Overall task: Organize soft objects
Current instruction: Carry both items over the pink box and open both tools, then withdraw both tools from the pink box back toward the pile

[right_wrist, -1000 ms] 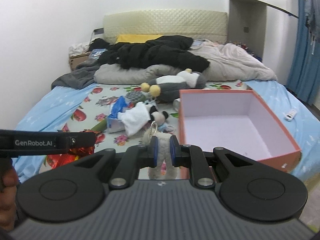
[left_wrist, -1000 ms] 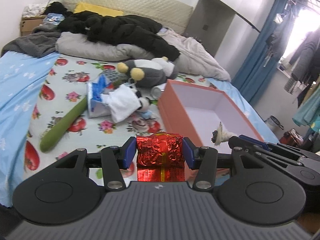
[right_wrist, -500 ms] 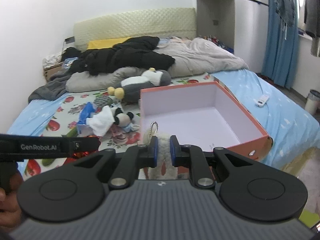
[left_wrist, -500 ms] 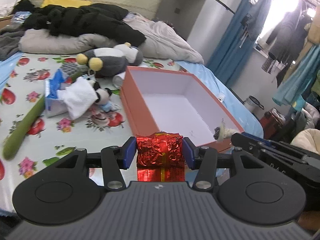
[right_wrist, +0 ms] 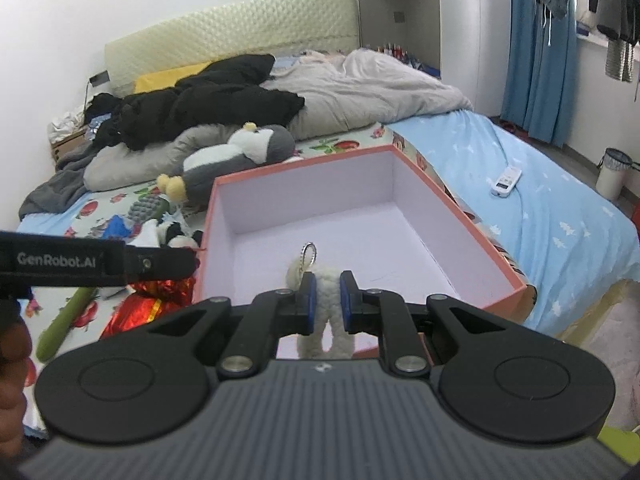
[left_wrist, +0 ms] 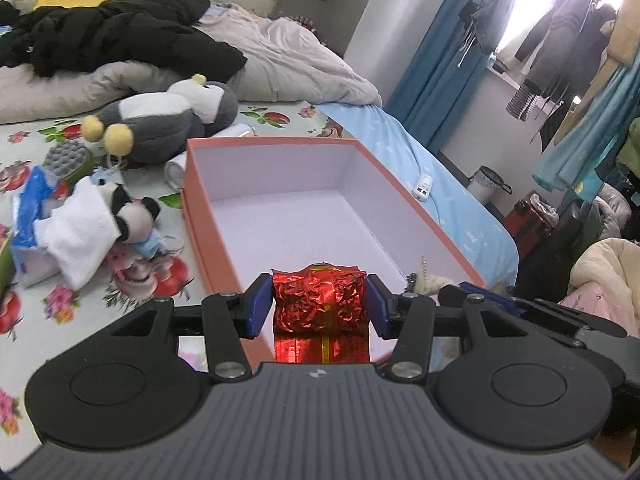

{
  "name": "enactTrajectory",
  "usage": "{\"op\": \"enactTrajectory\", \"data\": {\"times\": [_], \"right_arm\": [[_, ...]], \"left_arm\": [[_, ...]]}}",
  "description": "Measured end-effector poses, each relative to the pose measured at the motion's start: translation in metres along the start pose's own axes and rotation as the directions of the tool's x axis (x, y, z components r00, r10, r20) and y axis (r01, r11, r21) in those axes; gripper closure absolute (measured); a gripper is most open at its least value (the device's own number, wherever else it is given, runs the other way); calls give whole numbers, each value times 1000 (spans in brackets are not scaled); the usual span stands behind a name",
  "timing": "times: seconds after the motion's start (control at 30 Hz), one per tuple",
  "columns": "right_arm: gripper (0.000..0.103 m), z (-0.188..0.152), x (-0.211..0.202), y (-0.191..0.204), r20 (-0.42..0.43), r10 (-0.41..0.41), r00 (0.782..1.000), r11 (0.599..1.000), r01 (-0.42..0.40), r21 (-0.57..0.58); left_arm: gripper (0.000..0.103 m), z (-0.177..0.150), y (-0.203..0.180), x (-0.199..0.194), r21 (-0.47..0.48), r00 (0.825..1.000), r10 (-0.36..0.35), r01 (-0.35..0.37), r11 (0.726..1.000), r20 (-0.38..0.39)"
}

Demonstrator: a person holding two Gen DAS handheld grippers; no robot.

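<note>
Holding a crinkled red foil bundle [left_wrist: 319, 298] squeezed between its fingers, the left gripper [left_wrist: 319, 306] hangs over the near wall of the open orange cardboard box [left_wrist: 416, 204] on the bed. The right gripper [right_wrist: 328, 304] pinches a small white fleecy keychain toy [right_wrist: 327, 312] above the box's near edge. Best to carry both further in over the pale floor and lower them before releasing, so neither tumbles outside.

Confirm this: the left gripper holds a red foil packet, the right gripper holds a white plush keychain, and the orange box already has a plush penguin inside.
Wrong on the box. The orange box is empty, as the right wrist view shows; the plush penguin lies on the bed behind it. The left gripper does hold the red foil packet, and the right gripper the white plush keychain.
</note>
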State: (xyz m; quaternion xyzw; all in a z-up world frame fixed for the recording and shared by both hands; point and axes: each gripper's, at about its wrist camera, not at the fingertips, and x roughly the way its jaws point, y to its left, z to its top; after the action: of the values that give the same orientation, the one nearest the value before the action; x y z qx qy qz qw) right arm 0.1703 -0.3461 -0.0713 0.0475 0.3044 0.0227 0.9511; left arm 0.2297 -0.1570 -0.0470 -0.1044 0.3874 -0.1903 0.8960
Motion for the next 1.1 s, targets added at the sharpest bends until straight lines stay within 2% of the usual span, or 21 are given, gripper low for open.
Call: {"op": "enactTrajectory", "data": {"times": [0.53, 0.67, 0.73, 0.83, 1.1], "right_arm": [[86, 16, 113, -49, -156, 23, 987, 998, -14, 54], [81, 14, 135, -57, -199, 31, 980, 998, -18, 67], [75, 14, 142, -60, -222, 28, 975, 996, -10, 83], [58, 14, 147, -63, -227, 31, 973, 996, -10, 94], [57, 18, 126, -57, -199, 27, 980, 994, -5, 106]], "left_arm": [[47, 54, 2, 133, 6, 990, 35, -35, 999, -135], [45, 59, 4, 161, 0, 986, 29, -30, 1000, -164], [41, 57, 7, 167, -16, 983, 18, -21, 1000, -183], [41, 58, 7, 173, -4, 982, 23, -24, 1000, -189], [41, 58, 8, 148, 13, 987, 29, -27, 1000, -157]]}}
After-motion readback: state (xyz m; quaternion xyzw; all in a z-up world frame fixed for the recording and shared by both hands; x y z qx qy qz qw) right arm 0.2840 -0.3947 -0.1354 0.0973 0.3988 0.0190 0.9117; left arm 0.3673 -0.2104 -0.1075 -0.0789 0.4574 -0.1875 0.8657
